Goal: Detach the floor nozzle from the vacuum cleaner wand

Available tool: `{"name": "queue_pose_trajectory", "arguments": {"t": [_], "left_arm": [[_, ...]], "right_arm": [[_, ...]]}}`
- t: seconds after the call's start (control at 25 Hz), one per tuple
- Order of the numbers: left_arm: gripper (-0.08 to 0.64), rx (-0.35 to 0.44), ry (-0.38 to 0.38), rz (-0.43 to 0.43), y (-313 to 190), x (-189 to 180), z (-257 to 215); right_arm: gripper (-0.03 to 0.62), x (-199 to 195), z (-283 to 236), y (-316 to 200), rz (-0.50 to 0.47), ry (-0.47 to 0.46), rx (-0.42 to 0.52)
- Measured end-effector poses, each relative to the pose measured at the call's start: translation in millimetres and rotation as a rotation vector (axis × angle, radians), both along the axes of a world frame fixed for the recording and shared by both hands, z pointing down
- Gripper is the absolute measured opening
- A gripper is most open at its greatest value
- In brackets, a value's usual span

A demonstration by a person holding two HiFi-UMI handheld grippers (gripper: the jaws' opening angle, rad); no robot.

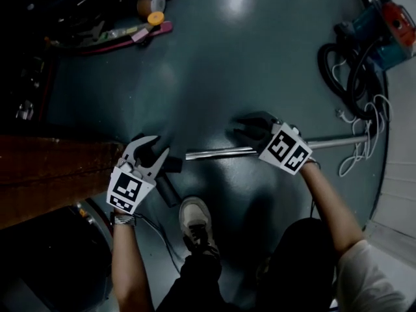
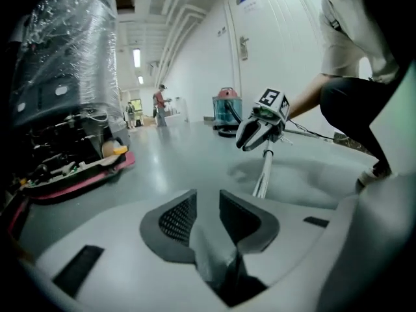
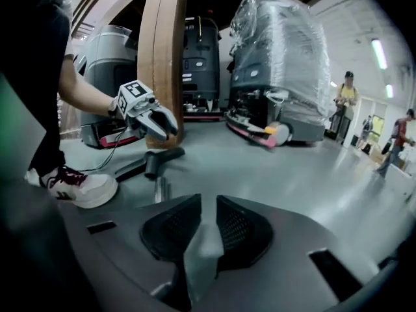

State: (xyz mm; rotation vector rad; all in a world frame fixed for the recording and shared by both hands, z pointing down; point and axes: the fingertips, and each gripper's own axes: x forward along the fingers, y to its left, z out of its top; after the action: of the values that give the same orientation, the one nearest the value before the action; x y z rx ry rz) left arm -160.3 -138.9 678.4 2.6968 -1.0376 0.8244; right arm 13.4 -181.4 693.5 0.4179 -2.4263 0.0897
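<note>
Black mesh pads [image 2: 177,218] on our left gripper [image 2: 207,199] are standing a narrow gap apart, with only floor showing between them; we are holding nothing there. Our right gripper [image 3: 208,203] is sitting the same way, its pads [image 3: 242,229] parted by a slim gap and empty.

Both grippers are hovering above the wand [image 1: 273,148], a metal tube lying on the glossy grey-green floor [image 1: 247,57]. We are keeping the right one over the tube's middle and the left one over its left end. At that end the black floor nozzle [image 3: 162,156] is resting on the floor. We cannot tell whether it is joined to the tube or just lying against it.

Our shoe [image 1: 195,216] is standing just beside the nozzle. A brown wooden board [image 1: 52,168] is crowding in right next to the left gripper. A white cable [image 1: 367,119] is looping across the wand's far end, near a coiled black hose [image 1: 344,70] and a blue machine [image 1: 383,21]. Well apart, a pink tray [image 1: 140,32] of tools and a plastic-wrapped machine [image 3: 279,64] are sitting along the edge of the floor.
</note>
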Motion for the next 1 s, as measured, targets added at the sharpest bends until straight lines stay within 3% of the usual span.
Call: {"name": "queue_pose_trajectory", "arguments": {"t": [0.04,0.2,0.32,0.52,0.68,0.8,0.92,1.0], "left_arm": [[0.086,0.019,0.020,-0.014,-3.1,1.6,-7.4],[0.003,0.111,0.067,-0.078,-19.8,9.4,-36.9],[0.002,0.184,0.064,-0.111,-33.0,17.0,-63.1],[0.002,0.311,0.066,-0.094,-42.7,34.5,-114.8],[0.002,0.416,0.100,-0.181,-53.7,29.1,-156.7],[0.002,0.446,0.151,-0.248,-56.6,24.9,-183.5],[0.002,0.469,0.190,-0.244,-56.4,28.5,-208.9],[0.002,0.493,0.178,-0.232,-56.7,31.8,-221.7]], "right_arm": [[0.062,-0.7,-9.4,-5.8,0.028,-0.021,0.024],[0.041,-2.3,-42.1,-21.0,0.114,-0.107,0.035],[0.034,-1.1,-66.2,-32.2,0.157,-0.142,0.073],[0.032,-3.6,-112.4,-40.2,0.179,-0.212,0.154],[0.028,-6.6,-154.5,-43.3,0.184,-0.265,0.234],[0.028,-7.7,-187.5,-42.5,0.195,-0.327,0.279],[0.028,-8.6,-218.9,-41.3,0.207,-0.390,0.319],[0.028,-8.9,-235.3,-40.3,0.209,-0.423,0.337]]}}
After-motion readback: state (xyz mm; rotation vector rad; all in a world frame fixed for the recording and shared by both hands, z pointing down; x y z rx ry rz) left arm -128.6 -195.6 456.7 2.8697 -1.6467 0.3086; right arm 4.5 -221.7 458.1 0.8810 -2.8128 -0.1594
